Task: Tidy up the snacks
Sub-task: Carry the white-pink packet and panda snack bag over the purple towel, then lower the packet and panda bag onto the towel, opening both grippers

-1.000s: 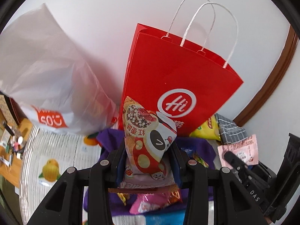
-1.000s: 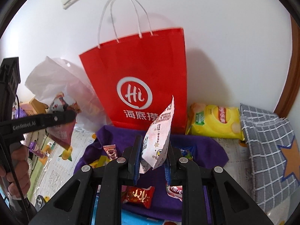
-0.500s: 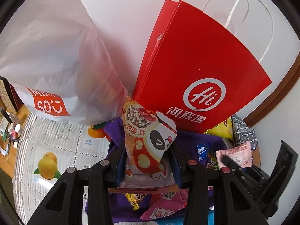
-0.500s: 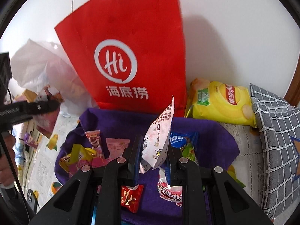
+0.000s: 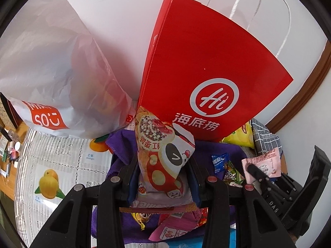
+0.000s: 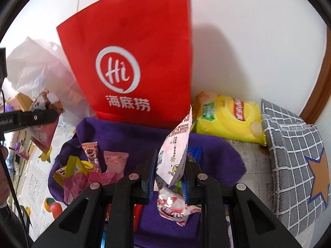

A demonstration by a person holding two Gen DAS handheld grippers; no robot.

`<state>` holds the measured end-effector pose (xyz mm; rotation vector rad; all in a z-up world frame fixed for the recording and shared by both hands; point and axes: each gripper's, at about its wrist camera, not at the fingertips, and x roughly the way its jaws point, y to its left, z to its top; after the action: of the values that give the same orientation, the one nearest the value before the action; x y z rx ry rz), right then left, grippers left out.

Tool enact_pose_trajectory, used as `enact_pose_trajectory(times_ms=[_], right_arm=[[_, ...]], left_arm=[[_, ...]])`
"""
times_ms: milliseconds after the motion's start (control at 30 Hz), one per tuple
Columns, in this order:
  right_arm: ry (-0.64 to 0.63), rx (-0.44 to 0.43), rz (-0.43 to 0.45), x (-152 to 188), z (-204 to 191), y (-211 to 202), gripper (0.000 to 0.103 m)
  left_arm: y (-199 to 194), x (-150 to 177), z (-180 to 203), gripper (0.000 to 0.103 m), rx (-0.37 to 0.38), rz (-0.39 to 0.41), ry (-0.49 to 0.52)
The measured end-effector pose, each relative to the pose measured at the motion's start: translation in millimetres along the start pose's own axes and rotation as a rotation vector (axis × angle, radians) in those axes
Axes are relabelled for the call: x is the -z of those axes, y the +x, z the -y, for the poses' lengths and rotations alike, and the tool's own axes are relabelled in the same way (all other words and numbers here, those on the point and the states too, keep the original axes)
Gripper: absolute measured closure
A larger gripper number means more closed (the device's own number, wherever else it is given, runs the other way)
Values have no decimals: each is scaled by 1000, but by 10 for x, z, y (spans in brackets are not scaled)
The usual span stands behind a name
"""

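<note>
My left gripper (image 5: 163, 171) is shut on a snack packet with a panda face and red mushroom print (image 5: 163, 157), held upright in front of the red paper bag (image 5: 206, 66). My right gripper (image 6: 169, 175) is shut on a pale pink-and-white snack packet (image 6: 175, 148), held above the purple cloth (image 6: 132, 136). Several small snacks lie on the cloth, among them a pink strawberry-bear packet (image 6: 91, 153) and a red-white packet (image 6: 173, 208). The right gripper with its pink packet (image 5: 262, 165) shows at the right of the left wrist view. The left gripper (image 6: 31, 117) shows at the left of the right wrist view.
The red bag (image 6: 132, 62) stands against the white wall. A white plastic bag (image 5: 51, 72) stands left of it. A yellow chip bag (image 6: 227, 117) and a grey checked fabric bin (image 6: 295, 165) are at the right. A fruit-print tablecloth (image 5: 58, 165) covers the table.
Both grippers have moved closer to the red bag and lower over the purple cloth, so the bag looms larger. Both keep their packets held.
</note>
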<state>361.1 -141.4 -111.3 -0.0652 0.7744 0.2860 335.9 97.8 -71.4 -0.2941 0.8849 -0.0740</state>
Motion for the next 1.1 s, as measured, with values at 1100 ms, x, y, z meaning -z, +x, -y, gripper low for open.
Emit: enact_pose_trajectory(times_ms=[1100], right_arm=[[43, -70, -82, 97, 87, 248, 82]], left_arm=[[300, 30, -29, 64, -23, -97, -17]])
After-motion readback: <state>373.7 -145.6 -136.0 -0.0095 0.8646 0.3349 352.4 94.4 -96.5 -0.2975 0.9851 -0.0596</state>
